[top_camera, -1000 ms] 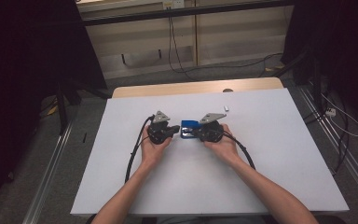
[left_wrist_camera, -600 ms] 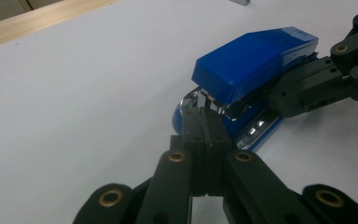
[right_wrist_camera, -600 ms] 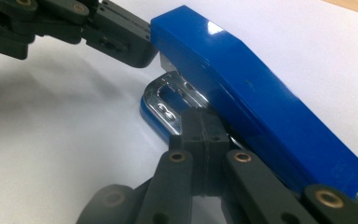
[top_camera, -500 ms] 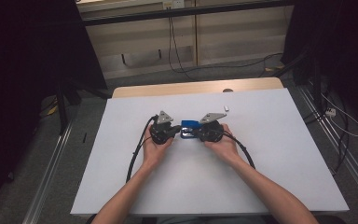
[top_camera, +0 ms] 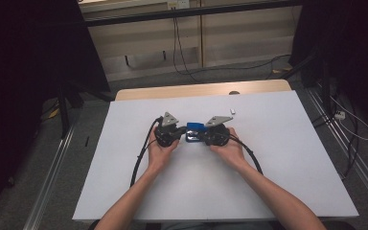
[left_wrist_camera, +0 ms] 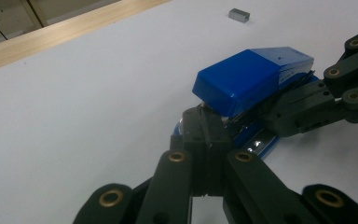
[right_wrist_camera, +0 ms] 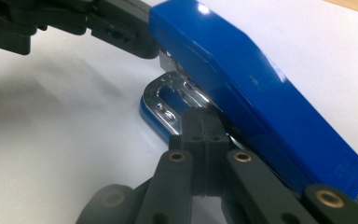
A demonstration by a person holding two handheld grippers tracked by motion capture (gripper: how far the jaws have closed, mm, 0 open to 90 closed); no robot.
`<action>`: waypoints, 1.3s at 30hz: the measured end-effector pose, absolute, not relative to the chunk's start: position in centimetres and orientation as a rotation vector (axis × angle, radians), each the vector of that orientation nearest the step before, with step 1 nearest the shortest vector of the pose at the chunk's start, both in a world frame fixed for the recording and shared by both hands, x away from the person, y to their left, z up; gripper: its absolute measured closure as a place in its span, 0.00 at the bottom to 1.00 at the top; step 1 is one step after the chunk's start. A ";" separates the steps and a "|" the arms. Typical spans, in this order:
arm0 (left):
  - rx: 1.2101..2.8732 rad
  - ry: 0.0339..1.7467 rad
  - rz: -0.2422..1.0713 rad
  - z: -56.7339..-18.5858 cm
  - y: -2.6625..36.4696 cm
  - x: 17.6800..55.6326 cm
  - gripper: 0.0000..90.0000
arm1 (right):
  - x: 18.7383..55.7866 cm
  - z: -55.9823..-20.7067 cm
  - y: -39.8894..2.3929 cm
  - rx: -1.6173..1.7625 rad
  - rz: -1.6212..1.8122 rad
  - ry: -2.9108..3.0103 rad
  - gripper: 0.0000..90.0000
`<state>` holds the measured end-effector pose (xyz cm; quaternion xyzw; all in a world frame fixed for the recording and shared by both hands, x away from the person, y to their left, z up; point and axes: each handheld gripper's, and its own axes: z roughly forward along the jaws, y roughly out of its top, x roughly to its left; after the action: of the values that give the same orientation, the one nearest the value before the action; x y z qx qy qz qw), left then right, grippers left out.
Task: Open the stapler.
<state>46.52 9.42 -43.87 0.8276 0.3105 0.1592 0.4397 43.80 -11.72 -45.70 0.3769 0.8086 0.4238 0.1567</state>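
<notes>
A blue stapler [top_camera: 195, 129] lies mid-table between my two grippers. Its blue top [left_wrist_camera: 254, 77] is raised off the chrome magazine [right_wrist_camera: 168, 100]. My left gripper [top_camera: 184, 132] comes in from the left, jaws shut flat together, and its tip [left_wrist_camera: 200, 126] touches the stapler's end under the blue top. My right gripper [top_camera: 202, 135] comes in from the right, also shut, with its tip [right_wrist_camera: 200, 123] tucked under the blue top against the metal part. Nothing shows between either pair of pads. The right gripper's jaws [left_wrist_camera: 303, 105] also reach the stapler's side.
A small grey block [left_wrist_camera: 238, 15] lies on the white tabletop [top_camera: 278, 163] beyond the stapler, toward the far right. A wooden strip [top_camera: 201, 89] runs along the table's far edge. Black cables [top_camera: 141, 155] trail from both grippers toward the person.
</notes>
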 end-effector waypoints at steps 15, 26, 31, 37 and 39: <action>2.028 0.764 0.393 -43.3 9.4 46.4 1.00 | 43.7 -45.7 -11.7 1.071 1.207 2.310 1.00; 2.005 0.755 0.387 -43.0 9.3 46.4 1.00 | 43.6 -45.7 -11.6 1.059 1.203 2.308 1.00; 2.003 0.754 0.381 -42.9 9.3 46.5 1.00 | 43.2 -45.5 -11.5 1.053 1.236 2.283 1.00; 1.995 0.751 0.376 -42.7 9.3 46.5 1.00 | 42.9 -44.8 -11.1 1.021 1.289 2.224 1.00; 1.997 0.750 0.379 -42.7 9.3 46.5 1.00 | 42.9 -44.7 -11.0 1.017 1.296 2.218 1.00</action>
<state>46.49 9.26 -42.69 0.8145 0.3059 0.1547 0.4682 42.88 -11.01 -44.69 0.3616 0.7884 0.4606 0.1883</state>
